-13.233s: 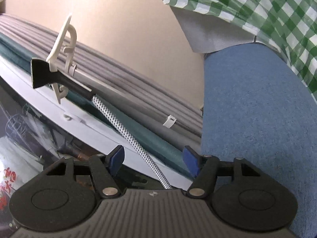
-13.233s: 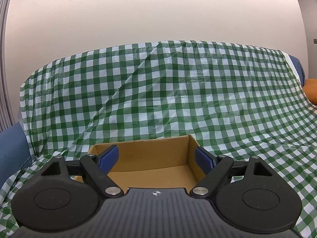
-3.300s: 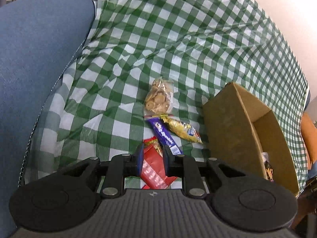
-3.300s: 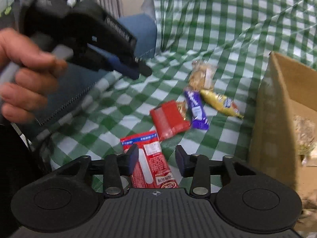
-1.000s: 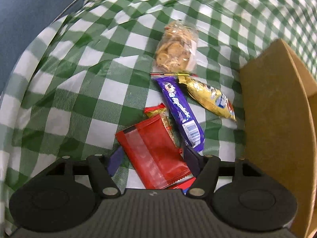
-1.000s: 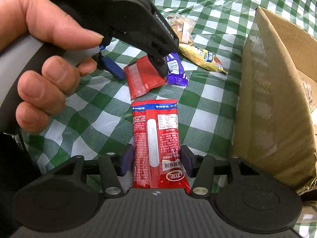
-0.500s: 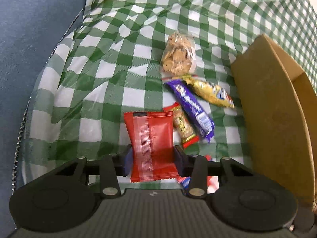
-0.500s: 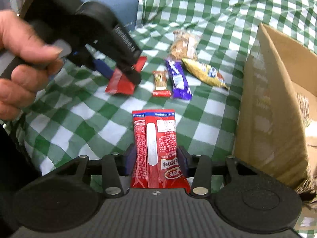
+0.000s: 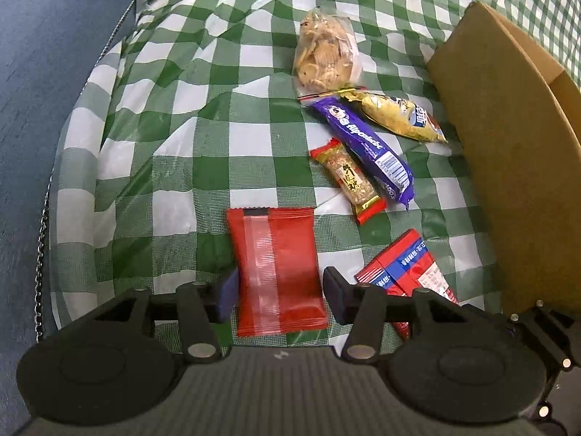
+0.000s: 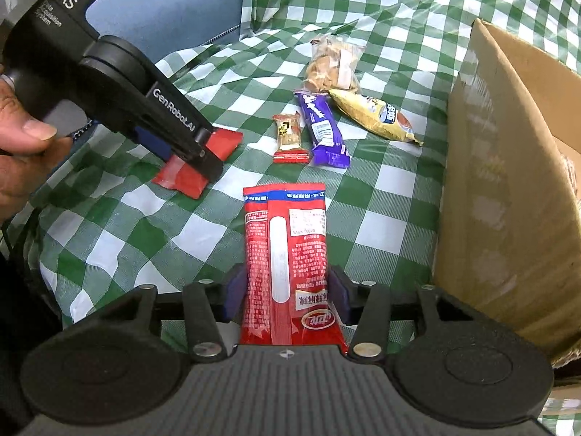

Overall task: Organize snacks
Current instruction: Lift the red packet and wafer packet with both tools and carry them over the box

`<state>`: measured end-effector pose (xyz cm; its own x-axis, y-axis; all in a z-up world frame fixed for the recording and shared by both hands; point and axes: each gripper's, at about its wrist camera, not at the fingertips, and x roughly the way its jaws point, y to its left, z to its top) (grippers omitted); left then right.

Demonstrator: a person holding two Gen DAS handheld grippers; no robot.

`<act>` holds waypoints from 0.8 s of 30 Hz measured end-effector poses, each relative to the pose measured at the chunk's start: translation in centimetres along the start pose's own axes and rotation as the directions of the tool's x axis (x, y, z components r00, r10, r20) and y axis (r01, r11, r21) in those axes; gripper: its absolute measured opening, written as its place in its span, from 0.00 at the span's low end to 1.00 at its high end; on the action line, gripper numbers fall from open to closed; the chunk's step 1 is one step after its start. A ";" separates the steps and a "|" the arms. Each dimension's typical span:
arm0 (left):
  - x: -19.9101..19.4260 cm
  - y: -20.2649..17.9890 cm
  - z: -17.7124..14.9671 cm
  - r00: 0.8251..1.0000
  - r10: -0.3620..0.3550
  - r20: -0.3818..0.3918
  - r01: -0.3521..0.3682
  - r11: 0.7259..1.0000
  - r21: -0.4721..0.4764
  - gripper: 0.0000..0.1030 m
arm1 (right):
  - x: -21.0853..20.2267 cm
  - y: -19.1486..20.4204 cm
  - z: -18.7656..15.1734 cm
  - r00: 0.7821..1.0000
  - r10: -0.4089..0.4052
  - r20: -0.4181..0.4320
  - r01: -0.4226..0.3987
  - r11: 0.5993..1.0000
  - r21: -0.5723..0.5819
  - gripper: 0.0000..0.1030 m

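Note:
My left gripper (image 9: 279, 283) holds a flat red packet (image 9: 276, 254) by its side edges. Its jaws are opening, and the pads still touch the packet. In the right wrist view the left gripper (image 10: 192, 160) has the red packet (image 10: 221, 141) tilted just above the checked cloth. My right gripper (image 10: 287, 290) pinches a long red-and-white packet (image 10: 287, 239) between its pads. Its jaws are opening too. The long packet (image 9: 410, 265) also shows beside the cardboard box (image 9: 508, 145).
A cookie bag (image 9: 323, 54), a gold packet (image 9: 399, 116), a purple bar (image 9: 366, 149) and a small nut bar (image 9: 348, 178) lie on the green checked cloth (image 9: 181, 109). The box wall (image 10: 508, 200) rises at the right. A blue cushion (image 9: 36, 72) borders the left.
The left gripper closed on the red packet, pulled it left off the small nut bar and rolled. The right gripper closed on the long packet. Both jaws now stand slightly wider.

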<state>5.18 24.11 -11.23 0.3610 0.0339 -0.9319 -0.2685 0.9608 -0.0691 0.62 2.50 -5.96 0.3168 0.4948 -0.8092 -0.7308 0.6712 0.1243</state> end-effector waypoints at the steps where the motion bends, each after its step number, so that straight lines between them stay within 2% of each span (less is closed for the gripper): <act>1: 0.1 -0.1 0.0 1.000 0.005 0.000 -0.005 1.000 0.005 0.54 | 0.0 0.1 0.0 1.000 0.000 -0.001 0.000 1.000 0.002 0.51; 8: 0.3 -0.9 -0.1 0.999 0.038 0.004 -0.038 0.998 0.056 0.54 | 0.3 -0.1 0.1 1.000 0.000 -0.009 0.000 1.000 -0.002 0.51; 14: 0.0 -0.7 0.0 0.999 0.048 0.019 -0.049 0.998 0.045 0.47 | 0.2 0.2 0.0 1.000 -0.008 -0.001 0.008 0.999 -0.037 0.47; 20: -1.9 -0.8 -0.2 0.994 0.033 0.103 -0.035 0.999 0.018 0.46 | -1.2 0.2 0.0 0.998 0.008 0.057 -0.005 0.999 -0.048 0.46; 24: -3.9 -0.8 -0.6 0.981 0.018 0.196 -0.021 1.000 0.016 0.46 | -2.7 0.4 -0.1 0.992 0.012 0.124 -0.003 0.998 -0.070 0.45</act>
<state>3.47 23.01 -7.70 0.5239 0.1040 -0.8454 -0.2618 0.9641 -0.0436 -0.57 1.35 -3.77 0.3806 0.5675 -0.7301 -0.7726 0.6290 0.0862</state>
